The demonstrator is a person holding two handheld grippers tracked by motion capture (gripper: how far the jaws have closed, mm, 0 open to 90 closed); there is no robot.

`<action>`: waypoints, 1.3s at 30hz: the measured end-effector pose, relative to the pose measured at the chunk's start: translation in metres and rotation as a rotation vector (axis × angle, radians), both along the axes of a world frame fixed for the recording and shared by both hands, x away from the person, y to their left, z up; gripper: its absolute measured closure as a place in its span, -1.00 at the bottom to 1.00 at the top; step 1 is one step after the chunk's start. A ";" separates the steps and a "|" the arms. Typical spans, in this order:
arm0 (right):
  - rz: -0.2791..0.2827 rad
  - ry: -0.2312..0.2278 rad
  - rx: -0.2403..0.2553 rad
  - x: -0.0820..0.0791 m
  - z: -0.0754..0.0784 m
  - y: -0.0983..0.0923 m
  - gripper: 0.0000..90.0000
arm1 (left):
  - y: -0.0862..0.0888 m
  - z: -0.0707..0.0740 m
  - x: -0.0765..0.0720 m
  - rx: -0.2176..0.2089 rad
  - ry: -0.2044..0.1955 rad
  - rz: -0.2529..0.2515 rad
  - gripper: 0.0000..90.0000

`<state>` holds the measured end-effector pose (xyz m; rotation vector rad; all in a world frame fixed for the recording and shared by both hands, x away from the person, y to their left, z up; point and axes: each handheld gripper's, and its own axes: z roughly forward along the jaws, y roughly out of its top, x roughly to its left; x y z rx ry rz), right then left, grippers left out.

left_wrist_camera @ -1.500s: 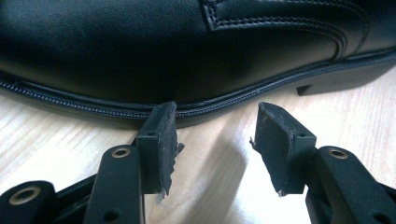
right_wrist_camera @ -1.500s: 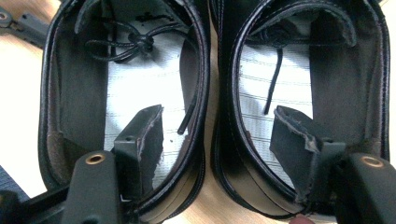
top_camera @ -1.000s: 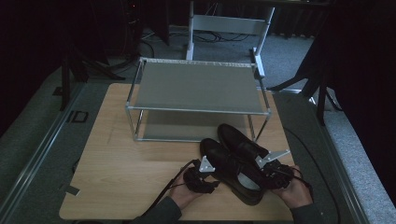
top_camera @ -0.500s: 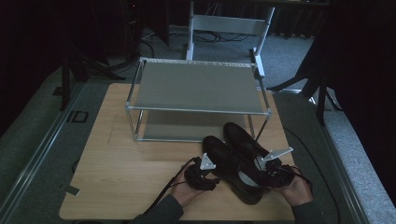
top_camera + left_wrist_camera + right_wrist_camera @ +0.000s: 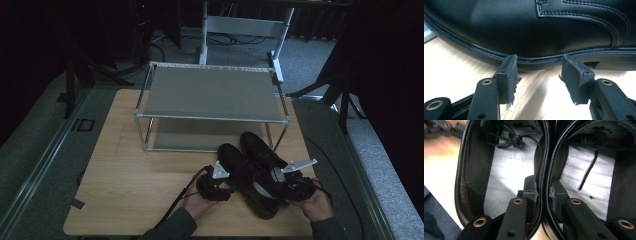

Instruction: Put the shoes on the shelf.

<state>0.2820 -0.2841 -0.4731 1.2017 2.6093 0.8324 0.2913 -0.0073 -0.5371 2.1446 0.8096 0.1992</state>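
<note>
Two black leather shoes, a left one (image 5: pixel 247 180) and a right one (image 5: pixel 260 147), lie side by side on the wooden table (image 5: pixel 130 175), toes toward the rack. My right gripper (image 5: pixel 544 188) has just been closing. It is now shut on the two adjoining collar walls, one pad inside the left shoe (image 5: pixel 474 165) and the other inside the right shoe (image 5: pixel 621 170). In the high view this right gripper (image 5: pixel 286 187) sits at the heels. My left gripper (image 5: pixel 539 72) is open, its tips against the sole edge of a shoe (image 5: pixel 524 25) and nothing between them. It shows in the high view as the left gripper (image 5: pixel 225 186).
A two-tier metal shoe rack (image 5: pixel 210 92) stands just behind the shoes, its shelves bare. A grey metal frame (image 5: pixel 245 25) stands on the floor beyond the table. Bare wood lies to the left of my hands. The near table edge runs just under my wrists.
The grey plate on my right gripper has shifted slightly rightward. The shoes and my left gripper stay where they were.
</note>
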 end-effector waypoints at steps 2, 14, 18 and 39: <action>-0.002 -0.001 0.003 0.000 0.001 0.000 0.75 | 0.001 0.001 0.000 -0.001 -0.003 0.002 0.04; -0.005 -0.031 0.035 0.003 0.010 0.015 0.77 | 0.015 0.010 0.003 -0.031 -0.016 0.057 0.02; -0.002 -0.049 0.035 0.008 0.017 0.023 0.76 | 0.018 0.013 0.007 -0.030 -0.021 0.070 0.01; -0.080 -0.055 0.064 0.045 0.026 0.043 0.77 | 0.039 0.026 0.028 -0.063 -0.046 0.181 0.00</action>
